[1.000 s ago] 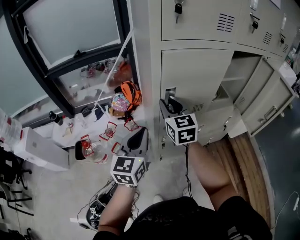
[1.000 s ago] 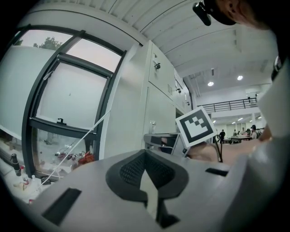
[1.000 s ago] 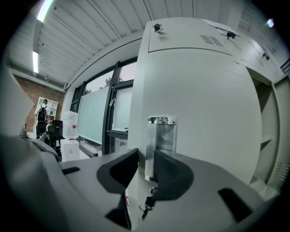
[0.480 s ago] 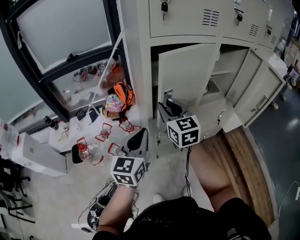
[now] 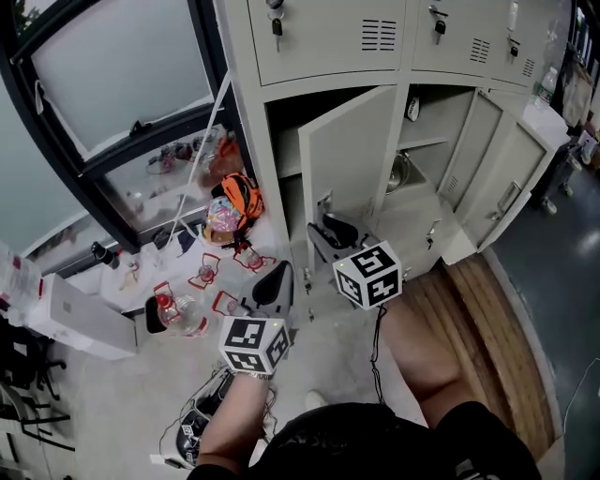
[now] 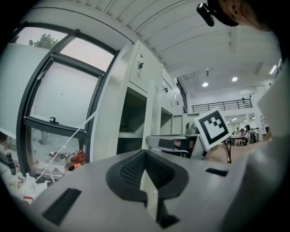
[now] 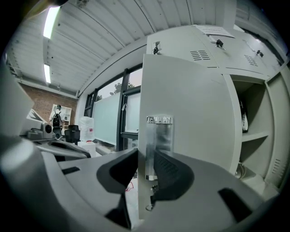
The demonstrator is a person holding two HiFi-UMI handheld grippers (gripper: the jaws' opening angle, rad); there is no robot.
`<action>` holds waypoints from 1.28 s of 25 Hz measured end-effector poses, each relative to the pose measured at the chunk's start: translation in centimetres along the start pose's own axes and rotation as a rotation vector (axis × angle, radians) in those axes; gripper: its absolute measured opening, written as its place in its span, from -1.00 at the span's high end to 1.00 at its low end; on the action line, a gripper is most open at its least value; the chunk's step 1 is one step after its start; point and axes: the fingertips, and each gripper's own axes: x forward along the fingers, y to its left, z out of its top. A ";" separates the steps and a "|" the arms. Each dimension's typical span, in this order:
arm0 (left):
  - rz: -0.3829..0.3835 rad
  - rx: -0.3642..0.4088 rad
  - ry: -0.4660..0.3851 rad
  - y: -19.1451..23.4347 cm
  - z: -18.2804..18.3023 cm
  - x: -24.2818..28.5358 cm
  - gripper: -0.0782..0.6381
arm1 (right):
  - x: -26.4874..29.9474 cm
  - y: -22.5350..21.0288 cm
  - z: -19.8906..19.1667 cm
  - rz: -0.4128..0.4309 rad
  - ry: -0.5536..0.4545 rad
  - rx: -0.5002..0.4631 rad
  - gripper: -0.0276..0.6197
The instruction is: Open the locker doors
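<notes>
Locker door (image 7: pixel 190 113) edge clamped between right gripper (image 7: pixel 146 174) jaws; neighbour door (image 5: pixel 473 141) swung out rightward; left gripper (image 6: pixel 146 181) jaws pressed together, empty.

The lockers (image 5: pixel 328 37) are pale beige, and so is the door (image 5: pixel 342 159), which has a shiny silver plate (image 7: pixel 158 136) by its edge. Black keys (image 5: pixel 277 26) hang above. The left gripper (image 5: pixel 281 272) and right gripper (image 5: pixel 328 220) are dark grey with black ribbed fingers (image 7: pixel 170 174). Each carries a white cube (image 5: pixel 367 275) with black square markers. The window frame (image 5: pixel 112 141) is black, the bag (image 5: pixel 246 192) orange, the box (image 5: pixel 66 319) white and the floor (image 5: pixel 103 394) light grey. The planks (image 5: pixel 478 328) are brown and the shirt (image 5: pixel 375 441) is black.
</notes>
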 end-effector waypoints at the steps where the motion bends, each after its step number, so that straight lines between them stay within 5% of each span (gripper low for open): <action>1: 0.008 0.004 0.001 -0.5 -0.1 0.2 0.79 | -0.6 0.0 -0.1 0.017 -0.001 -0.002 0.58; 13: 0.056 -0.003 0.023 -8.6 -1.3 2.2 0.79 | -9.1 -2.4 -1.1 0.144 -0.011 -0.022 0.55; 32: 0.056 0.003 -0.005 -17.4 -1.4 2.6 0.79 | -17.6 -7.9 -2.5 0.029 -0.018 -0.049 0.62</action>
